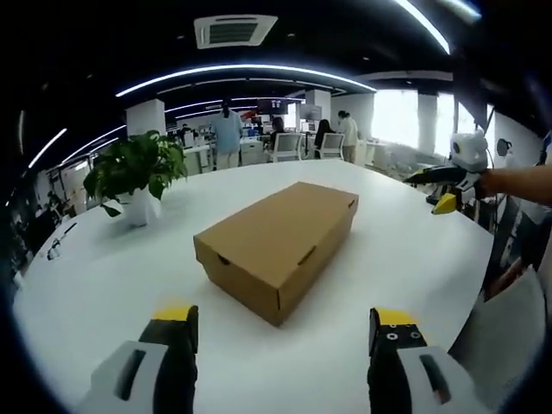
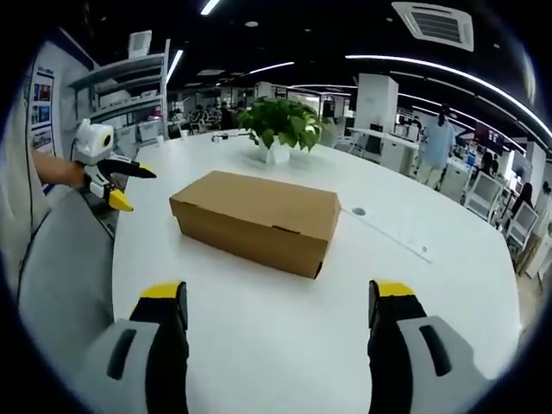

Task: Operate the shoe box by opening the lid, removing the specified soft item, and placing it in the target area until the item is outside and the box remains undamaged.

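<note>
A brown cardboard shoe box lies on the white round table with its lid closed, so nothing inside it shows. My left gripper is open, its jaws spread wide just short of the box's near corner and holding nothing. My right gripper is also open and empty, facing the long side of the box from a little way back. In the left gripper view the right gripper hovers past the table's right edge. In the right gripper view the left gripper hovers at the left edge.
A potted green plant in a white pot stands on the table beyond the box, also visible in the right gripper view. People and office chairs are far behind. A small round port sits in the tabletop.
</note>
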A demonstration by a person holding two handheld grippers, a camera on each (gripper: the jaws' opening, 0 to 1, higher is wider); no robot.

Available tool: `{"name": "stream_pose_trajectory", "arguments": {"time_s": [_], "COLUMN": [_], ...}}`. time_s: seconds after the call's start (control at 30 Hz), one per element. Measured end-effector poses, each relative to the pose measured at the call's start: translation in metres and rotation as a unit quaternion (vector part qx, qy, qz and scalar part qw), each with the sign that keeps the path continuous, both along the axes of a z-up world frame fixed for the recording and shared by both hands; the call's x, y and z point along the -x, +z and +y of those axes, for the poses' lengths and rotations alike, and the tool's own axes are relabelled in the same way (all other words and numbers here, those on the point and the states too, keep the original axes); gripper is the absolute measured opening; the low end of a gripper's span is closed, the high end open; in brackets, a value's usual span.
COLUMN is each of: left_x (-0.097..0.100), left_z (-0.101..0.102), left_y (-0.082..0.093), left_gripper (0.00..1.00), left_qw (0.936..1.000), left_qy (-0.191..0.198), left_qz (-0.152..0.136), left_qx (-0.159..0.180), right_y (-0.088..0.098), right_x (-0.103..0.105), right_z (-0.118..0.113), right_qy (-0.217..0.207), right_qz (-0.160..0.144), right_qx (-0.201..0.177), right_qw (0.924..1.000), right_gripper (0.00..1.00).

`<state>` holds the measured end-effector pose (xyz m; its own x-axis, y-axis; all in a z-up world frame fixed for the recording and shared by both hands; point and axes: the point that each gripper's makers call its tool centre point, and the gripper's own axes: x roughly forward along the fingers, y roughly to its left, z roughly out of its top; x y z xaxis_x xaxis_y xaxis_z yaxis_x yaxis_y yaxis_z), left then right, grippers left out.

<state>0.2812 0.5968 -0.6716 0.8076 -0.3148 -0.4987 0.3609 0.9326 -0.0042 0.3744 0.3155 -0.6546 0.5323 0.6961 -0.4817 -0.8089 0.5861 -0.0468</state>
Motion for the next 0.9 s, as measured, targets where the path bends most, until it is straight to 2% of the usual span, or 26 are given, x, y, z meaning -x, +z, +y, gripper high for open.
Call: {"name": "stream_pose_trajectory", "arguments": {"time_s": [0.2, 0.4, 0.57, 0.9], "left_x": [-0.007, -0.014, -0.023, -0.040], "left_z": [0.003, 0.000, 0.001, 0.003], "left_y": [-0.003, -0.007, -0.015, -0.019], "left_gripper": [0.79, 0.76, 0.74, 0.70], "left_qw": [0.9996, 0.9993, 0.9990, 0.9978], "left_qy": [0.026, 0.035, 0.042, 0.065], "left_qz": [0.002, 0.004, 0.009, 0.007], "left_qx": [0.008, 0.009, 0.005, 0.009], "right_y": [-0.008, -0.017, -0.020, -0.033], "right_x": [-0.018, -0.035, -0.049, -0.071], "right_z": [0.009, 0.019, 0.027, 0.037], "right_qy": [0.026, 0.055, 0.068, 0.093], "right_qz": [-0.001, -0.002, 0.001, 0.004], "right_qx": [0.010, 0.020, 0.016, 0.026], "right_qw": [0.9996, 0.9983, 0.9976, 0.9953], "right_gripper": [0.79, 0.76, 0.75, 0.70]}}
